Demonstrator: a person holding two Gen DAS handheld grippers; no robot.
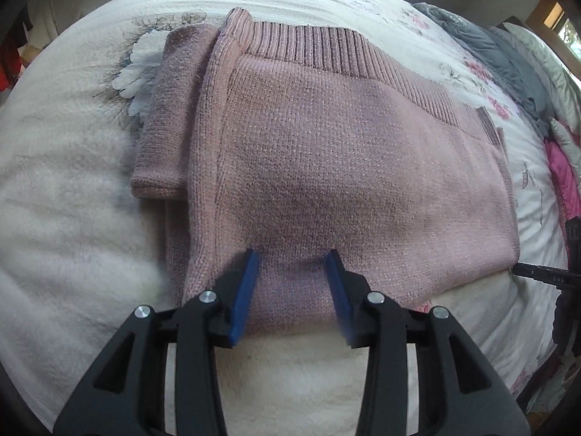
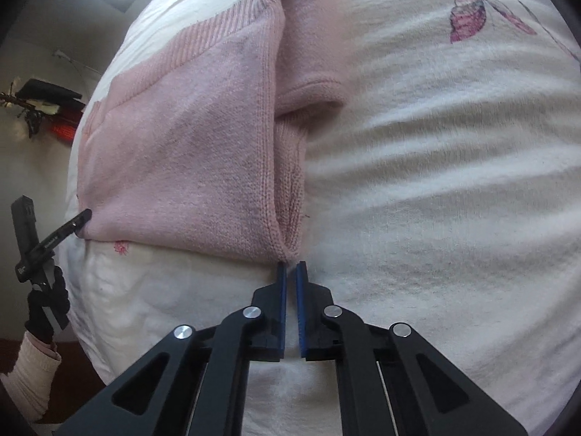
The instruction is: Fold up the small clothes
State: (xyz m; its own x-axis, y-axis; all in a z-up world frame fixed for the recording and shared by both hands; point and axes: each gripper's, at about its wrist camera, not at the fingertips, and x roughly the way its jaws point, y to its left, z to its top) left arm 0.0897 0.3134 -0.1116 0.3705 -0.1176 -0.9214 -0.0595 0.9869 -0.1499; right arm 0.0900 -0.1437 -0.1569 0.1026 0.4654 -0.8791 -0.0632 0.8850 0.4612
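Folding a pink sweater on the bed.
We see left gripper fingers spread over the hem; right gripper nearly closed, gripping nothing, so layers may slip.

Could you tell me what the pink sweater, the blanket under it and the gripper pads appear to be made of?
The pink sweater looks like knitted yarn, matte: visible stitch rows and a ribbed hem. The blanket under it seems to be fluffy fleece or plush, cream with a printed flower pattern; the fibre cannot be told. The gripper pads look like blue rubber or plastic on black, probably plastic, fingers with metal pins.
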